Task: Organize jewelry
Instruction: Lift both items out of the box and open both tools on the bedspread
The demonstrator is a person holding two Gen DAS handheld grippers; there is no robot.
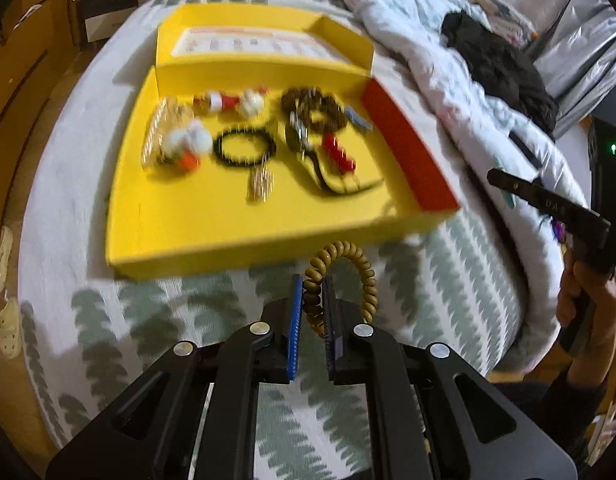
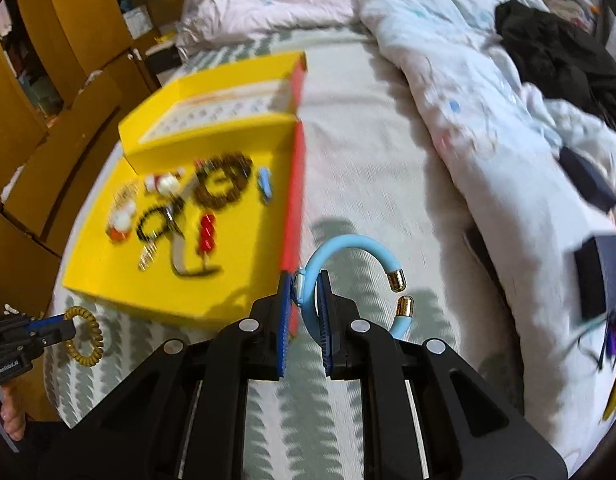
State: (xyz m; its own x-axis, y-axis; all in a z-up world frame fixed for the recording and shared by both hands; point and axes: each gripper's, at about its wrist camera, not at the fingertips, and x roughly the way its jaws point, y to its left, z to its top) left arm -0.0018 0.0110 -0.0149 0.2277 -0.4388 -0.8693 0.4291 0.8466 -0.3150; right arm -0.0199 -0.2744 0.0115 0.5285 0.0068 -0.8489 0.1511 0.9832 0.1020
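Note:
A yellow box tray [image 1: 211,220] with a red side wall lies on the bed and holds several pieces: a black bead bracelet [image 1: 243,147], brown bead strands [image 1: 312,110], red beads [image 1: 338,153] and white pom-pom charms [image 1: 189,140]. My left gripper [image 1: 312,292] is shut on an olive-gold spiral hair tie [image 1: 348,272], held just before the tray's near edge. It also shows in the right wrist view [image 2: 83,336]. My right gripper [image 2: 305,292] is shut on a light blue open bangle [image 2: 348,252] with gold end caps, right of the tray [image 2: 119,272].
A rumpled white quilt [image 2: 488,128] with a black garment [image 2: 556,52] lies to the right. Dark blue boxes [image 2: 600,272] sit at the far right. Wooden cabinets [image 2: 47,100] stand left of the bed. The tray's lid [image 1: 259,40] stands open behind it.

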